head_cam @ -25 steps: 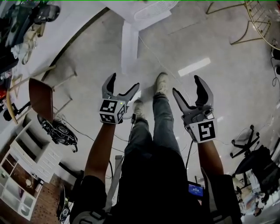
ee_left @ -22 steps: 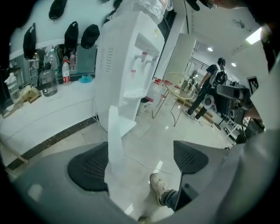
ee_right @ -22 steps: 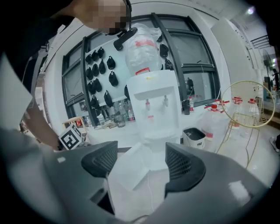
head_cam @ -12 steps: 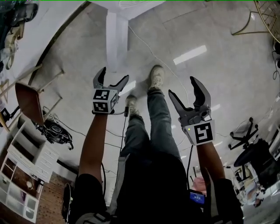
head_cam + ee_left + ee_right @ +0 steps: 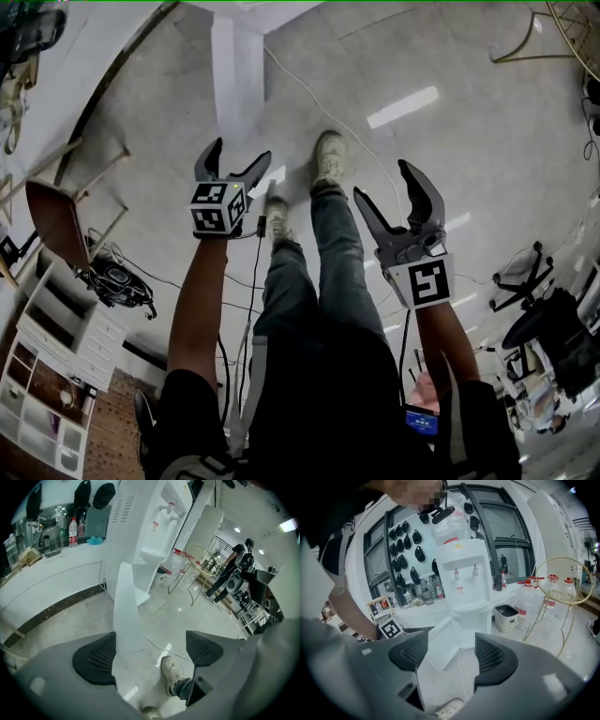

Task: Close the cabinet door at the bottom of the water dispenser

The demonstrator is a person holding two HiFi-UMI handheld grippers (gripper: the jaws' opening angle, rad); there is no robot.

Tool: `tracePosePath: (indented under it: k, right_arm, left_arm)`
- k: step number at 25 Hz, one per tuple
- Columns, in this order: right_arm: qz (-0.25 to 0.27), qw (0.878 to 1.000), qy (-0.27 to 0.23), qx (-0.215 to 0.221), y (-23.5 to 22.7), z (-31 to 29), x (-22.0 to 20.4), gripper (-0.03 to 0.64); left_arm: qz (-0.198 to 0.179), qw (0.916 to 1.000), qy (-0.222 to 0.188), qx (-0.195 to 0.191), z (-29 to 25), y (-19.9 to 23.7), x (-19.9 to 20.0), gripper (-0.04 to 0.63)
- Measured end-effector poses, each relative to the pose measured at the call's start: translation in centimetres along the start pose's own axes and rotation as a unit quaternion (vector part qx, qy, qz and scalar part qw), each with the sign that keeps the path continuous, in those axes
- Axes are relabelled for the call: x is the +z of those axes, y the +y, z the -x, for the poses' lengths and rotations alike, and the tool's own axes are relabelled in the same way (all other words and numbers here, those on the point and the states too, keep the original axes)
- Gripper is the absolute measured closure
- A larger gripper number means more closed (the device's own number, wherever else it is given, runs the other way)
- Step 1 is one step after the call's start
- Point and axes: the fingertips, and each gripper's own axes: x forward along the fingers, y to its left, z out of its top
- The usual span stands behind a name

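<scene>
The white water dispenser (image 5: 464,573) stands against the counter, also shown in the left gripper view (image 5: 154,522). Its bottom cabinet door (image 5: 234,66) hangs open, swung out over the floor as a white panel. My left gripper (image 5: 239,150) is open, a little short of the door's free end; in its own view the door's edge (image 5: 126,616) rises between the jaws, close to the left pad (image 5: 96,658). My right gripper (image 5: 382,179) is off to the right, its jaws closing with nothing between them; the door (image 5: 440,644) lies beyond them.
My shoes (image 5: 328,159) stand beside the door. A white cable (image 5: 309,94) crosses the floor. A wooden chair (image 5: 56,216), a cable coil (image 5: 117,281) and white shelves (image 5: 47,375) are on the left. At right are a gold wire rack (image 5: 553,37), water bottles (image 5: 529,602) and a bin (image 5: 506,616).
Both grippers have sunk toward the floor and come closer to the open door. The right jaws have narrowed a little.
</scene>
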Motion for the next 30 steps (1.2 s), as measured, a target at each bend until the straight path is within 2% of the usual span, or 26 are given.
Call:
tracePosePath:
  k: [9, 18, 30]
  right_arm:
    - [0.012, 1.000, -0.006, -0.021, -0.3, 0.8, 0.0, 0.322]
    - [-0.014, 0.998, -0.011, -0.066, -2.4, 0.9, -0.4, 0.339]
    - [-0.031, 0.995, -0.007, -0.098, -7.0, 2.4, -0.3, 0.345]
  left_arm:
    - [0.000, 0.9998, 0.007, -0.018, -1.0, -3.2, 0.0, 0.127]
    - [-0.008, 0.9984, 0.019, -0.053, -2.8, -6.8, 0.8, 0.132]
    - [-0.042, 0.9935, 0.046, -0.096, -5.6, -11.7, 2.9, 0.141]
